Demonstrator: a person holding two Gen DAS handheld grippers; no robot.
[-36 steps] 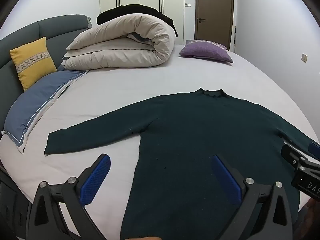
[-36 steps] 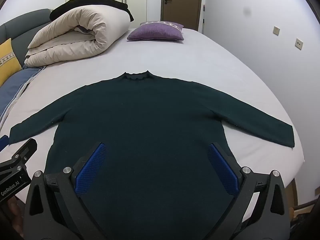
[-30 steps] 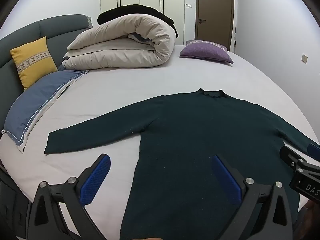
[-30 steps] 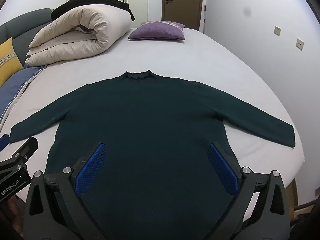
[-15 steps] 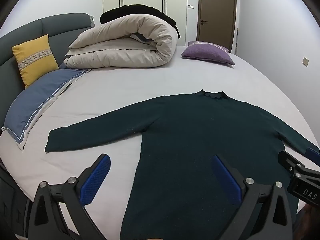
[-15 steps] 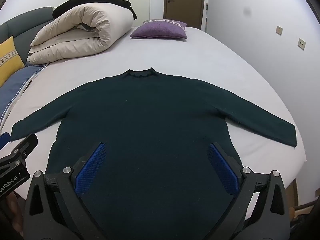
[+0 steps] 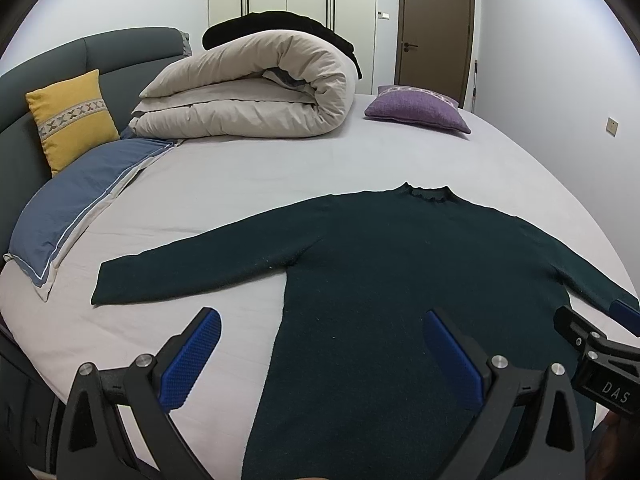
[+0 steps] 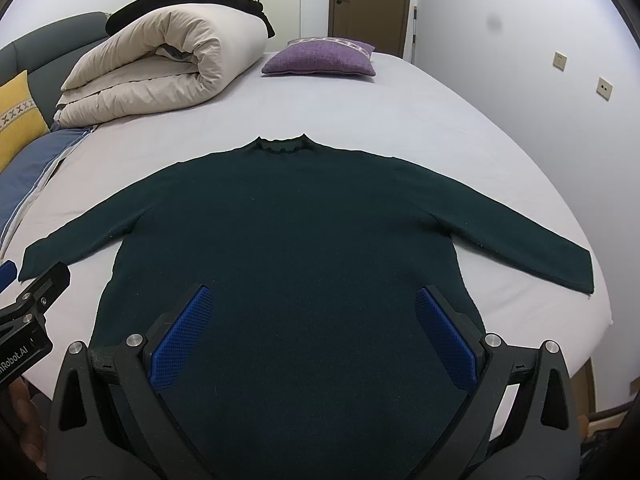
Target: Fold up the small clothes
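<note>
Both the left gripper (image 7: 320, 344) and the right gripper (image 8: 314, 332) hover with jaws spread wide and empty above the lower body of the dark green sweater (image 8: 304, 240), which lies flat on the bed (image 8: 420, 120), sleeves out. It looks like a soft, limp, light knit that would sag and drape. The cuffs (image 8: 576, 270) or the hem corners, which lie out of view, seem the best holds.

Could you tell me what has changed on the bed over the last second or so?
Very little. Both views have drifted slightly, so the two grippers shifted a bit; nothing was grasped or released. The left gripper and right gripper stay open above the sweater, which still lies flat with sleeves spread on the bed.
</note>
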